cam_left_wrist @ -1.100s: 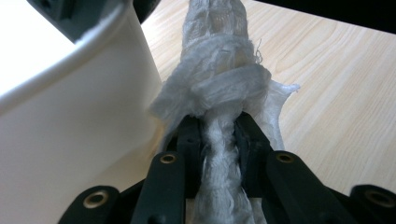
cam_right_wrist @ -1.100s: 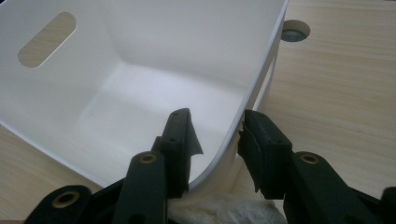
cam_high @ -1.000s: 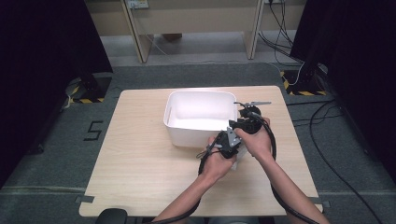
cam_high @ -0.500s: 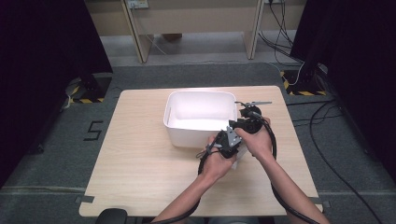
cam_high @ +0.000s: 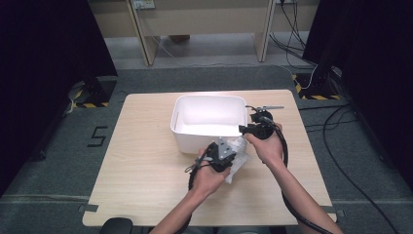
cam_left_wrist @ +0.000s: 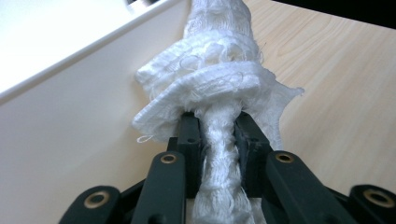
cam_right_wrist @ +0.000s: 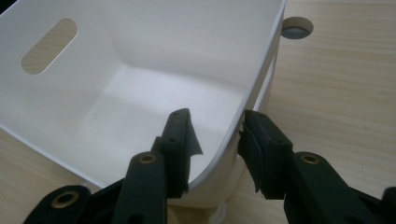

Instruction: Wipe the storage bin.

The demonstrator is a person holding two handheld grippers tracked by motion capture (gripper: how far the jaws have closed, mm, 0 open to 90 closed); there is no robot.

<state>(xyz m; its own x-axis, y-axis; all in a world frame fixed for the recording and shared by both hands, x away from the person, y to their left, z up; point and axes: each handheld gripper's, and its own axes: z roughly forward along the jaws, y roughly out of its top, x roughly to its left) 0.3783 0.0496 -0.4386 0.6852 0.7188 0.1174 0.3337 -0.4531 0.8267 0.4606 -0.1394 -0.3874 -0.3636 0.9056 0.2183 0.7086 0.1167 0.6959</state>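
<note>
1. Left gripper (cam_high: 229,155): jaws closed tight on a white, frayed, knitted cloth (cam_left_wrist: 219,93), seen in the left gripper view bunched into a rope-like twist between the pads.
2. The cloth hangs just off the near right corner of the white rectangular plastic bin (cam_high: 185,134), outside it, low over the light wooden table (cam_high: 141,180). On the high view it sits at about 5 o'clock from the bin's centre.
3. Right gripper (cam_right_wrist: 217,135): jaws part open, straddling the bin's rim at the corner, one jaw inside the wall, one outside. Whether the pads press the wall, I cannot tell; a gap seems to show on the outer side.
4. Bin interior looks empty; a slot handle (cam_right_wrist: 49,45) at 10 o'clock in the right gripper view.
5. Risks, judged: the cloth's loose loops may snag on the rim during the lift over it; trailing folds may drape outside; an unsteadied bin may slide or tip if the cloth drags against its wall.
</note>
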